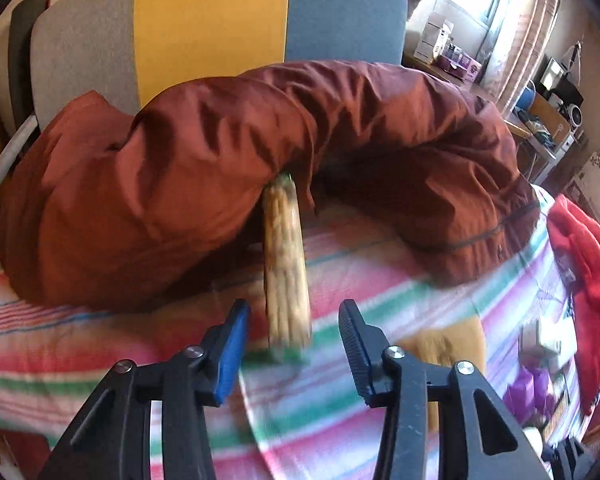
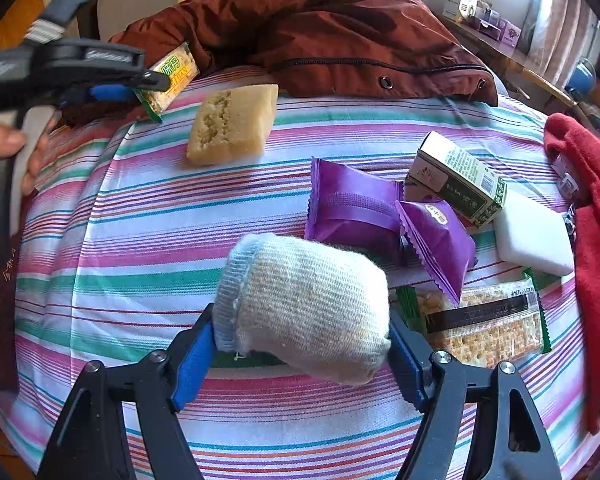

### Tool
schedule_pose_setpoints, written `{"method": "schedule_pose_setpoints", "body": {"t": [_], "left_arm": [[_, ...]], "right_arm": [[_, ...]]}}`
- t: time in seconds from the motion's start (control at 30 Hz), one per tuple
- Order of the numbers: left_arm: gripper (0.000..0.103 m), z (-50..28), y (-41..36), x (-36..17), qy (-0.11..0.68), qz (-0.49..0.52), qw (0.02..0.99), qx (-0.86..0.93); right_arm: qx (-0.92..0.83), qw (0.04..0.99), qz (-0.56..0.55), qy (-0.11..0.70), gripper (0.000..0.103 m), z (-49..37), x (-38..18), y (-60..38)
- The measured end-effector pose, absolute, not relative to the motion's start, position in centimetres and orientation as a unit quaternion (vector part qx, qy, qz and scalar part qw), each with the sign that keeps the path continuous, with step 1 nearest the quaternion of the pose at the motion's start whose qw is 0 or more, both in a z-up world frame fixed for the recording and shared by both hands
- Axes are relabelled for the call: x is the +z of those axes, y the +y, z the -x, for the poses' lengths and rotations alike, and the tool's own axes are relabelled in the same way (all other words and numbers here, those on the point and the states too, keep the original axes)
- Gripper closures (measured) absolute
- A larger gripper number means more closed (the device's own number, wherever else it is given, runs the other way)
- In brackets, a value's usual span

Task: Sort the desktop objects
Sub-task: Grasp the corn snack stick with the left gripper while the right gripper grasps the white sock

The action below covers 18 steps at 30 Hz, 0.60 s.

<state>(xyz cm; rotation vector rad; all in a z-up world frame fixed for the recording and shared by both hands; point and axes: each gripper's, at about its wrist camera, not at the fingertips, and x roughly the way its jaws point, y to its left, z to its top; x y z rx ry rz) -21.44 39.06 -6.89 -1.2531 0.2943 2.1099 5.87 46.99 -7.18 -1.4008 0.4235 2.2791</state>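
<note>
Currently the right gripper (image 2: 302,354) pinches a rolled knit sock (image 2: 304,304) across its middle, one blue pad on each flank, the roll lifted just above the striped cloth (image 2: 140,216). Sock: cream ribbed knit, pale blue cuff, soft and light by the look; it should squash under the pads rather than slip, so a mid-roll hold seems right, since a hold on the cuff alone might let it unroll. Left gripper (image 1: 296,338): fingers spread, nothing between them; a wrapped cracker bar (image 1: 286,260) shows blurred just ahead of the tips, its far end under the edge of a rust-brown jacket (image 1: 220,152). Cannot tell whether bar rests or falls. Bar likely light, with a slick film wrapper and brittle contents: best taken across the narrow width, gently. Elsewhere on the cloth: yellow sponge block (image 2: 232,124), porous and squashy; two purple foil sachets (image 2: 384,216), crinkly; green carton (image 2: 456,178), stiff card; white block (image 2: 534,234), matte; second cracker pack (image 2: 484,320).
</note>
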Motion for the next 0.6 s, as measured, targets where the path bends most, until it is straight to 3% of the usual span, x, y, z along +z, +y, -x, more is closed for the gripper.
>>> {"method": "schedule_pose_setpoints", "body": {"t": [0.1, 0.17, 0.6], "left_arm": [[0.060, 22.6, 40.0, -7.8, 0.118, 0.492, 0.324, 0.800], [0.074, 22.9, 40.4, -8.5, 0.125, 0.497, 0.329, 0.793], [0.084, 19.4, 37.0, -8.5, 0.118, 0.493, 0.350, 0.788]], "right_arm": [[0.822, 0.214, 0.506, 0.152, 0.025, -5.8, -7.3, 47.0], [0.822, 0.214, 0.507, 0.150, 0.026, -5.8, -7.3, 47.0], [0.834, 0.202, 0.500, 0.117, 0.030, -5.9, -6.9, 45.7]]}}
